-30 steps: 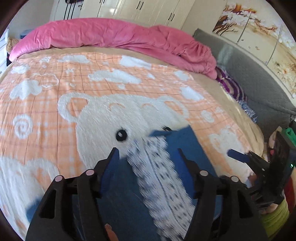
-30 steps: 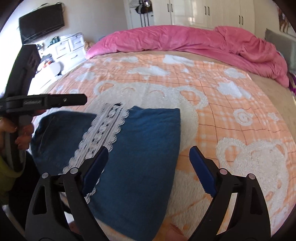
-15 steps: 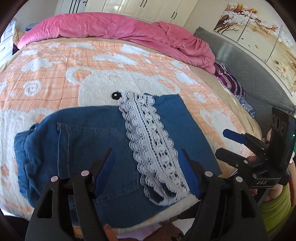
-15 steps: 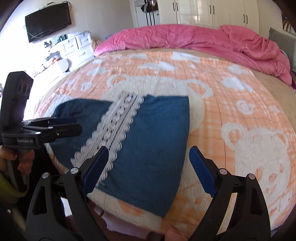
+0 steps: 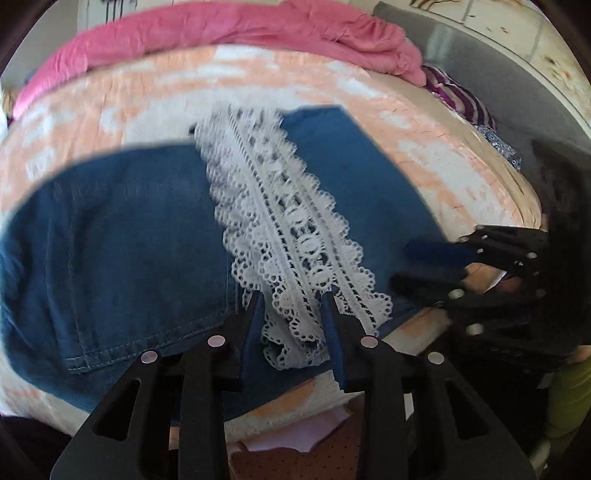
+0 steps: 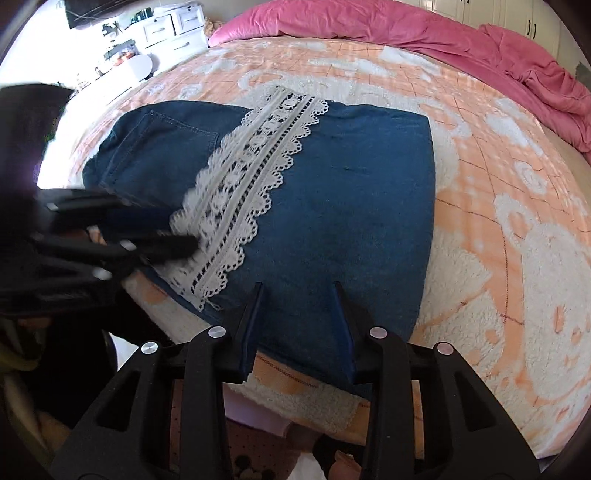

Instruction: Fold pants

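Folded blue denim pants (image 5: 129,240) lie at the bed's near edge, with a white lace strip (image 5: 280,221) running across them. My left gripper (image 5: 293,302) straddles the near end of the lace. Its jaws are closing, with a gap still showing on either side of the lace. From the right wrist it appears blurred as the left gripper (image 6: 183,230) at the lace strip (image 6: 251,177). My right gripper (image 6: 298,295) sits over the near hem of the pants (image 6: 351,203), jaws closing with denim between them. The left wrist view shows this right gripper (image 5: 402,264) at the pants' right corner.
An orange blanket with white bears (image 6: 517,184) covers the bed. A pink duvet (image 5: 240,29) is bunched along the far side. A purple striped cloth (image 5: 461,99) and grey upholstery (image 5: 498,74) lie to the right. White drawers (image 6: 173,29) stand far left. The bed's edge drops off just below both grippers.
Both grippers have come down toward the near edge of the pants, and their jaws have narrowed. The left one has settled around the lace end, the right one over the denim hem.
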### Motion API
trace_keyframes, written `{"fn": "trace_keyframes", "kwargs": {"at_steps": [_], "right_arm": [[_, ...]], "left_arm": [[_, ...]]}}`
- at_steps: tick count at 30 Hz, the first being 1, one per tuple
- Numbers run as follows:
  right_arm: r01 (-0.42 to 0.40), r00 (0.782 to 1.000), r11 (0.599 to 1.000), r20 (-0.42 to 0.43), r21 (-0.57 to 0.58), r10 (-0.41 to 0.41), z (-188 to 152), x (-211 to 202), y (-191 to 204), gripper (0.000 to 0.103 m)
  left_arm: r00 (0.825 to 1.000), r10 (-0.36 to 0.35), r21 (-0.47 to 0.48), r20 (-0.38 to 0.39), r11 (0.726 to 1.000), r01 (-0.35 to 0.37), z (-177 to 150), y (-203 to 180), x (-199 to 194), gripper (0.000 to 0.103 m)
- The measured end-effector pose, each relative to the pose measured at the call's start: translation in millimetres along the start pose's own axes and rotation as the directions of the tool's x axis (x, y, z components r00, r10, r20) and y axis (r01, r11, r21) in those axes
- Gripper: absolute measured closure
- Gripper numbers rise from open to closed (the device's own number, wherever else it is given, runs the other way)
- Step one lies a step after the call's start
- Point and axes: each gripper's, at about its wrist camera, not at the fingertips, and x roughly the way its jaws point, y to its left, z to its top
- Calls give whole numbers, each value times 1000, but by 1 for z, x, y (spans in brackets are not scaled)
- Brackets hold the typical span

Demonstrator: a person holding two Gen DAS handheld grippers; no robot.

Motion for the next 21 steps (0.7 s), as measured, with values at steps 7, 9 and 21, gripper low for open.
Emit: {"fn": "trace_keyframes", "kwargs": {"at_steps": [7,9,21], "right_arm": [[-48,992,998,123,42,43,8,-25,-6,54],[-57,989,997,138,55,49,14,-28,-8,53],[-118,973,992,193,-43,124,79,-37,26,29]], "left_arm": [[999,-11,-64,33,998,13,-1,11,-20,66],[999,0,-76,45,997,3,-3,12,-28,60],[975,168,-229,144,964,-133,-10,56,-91,29]]}}
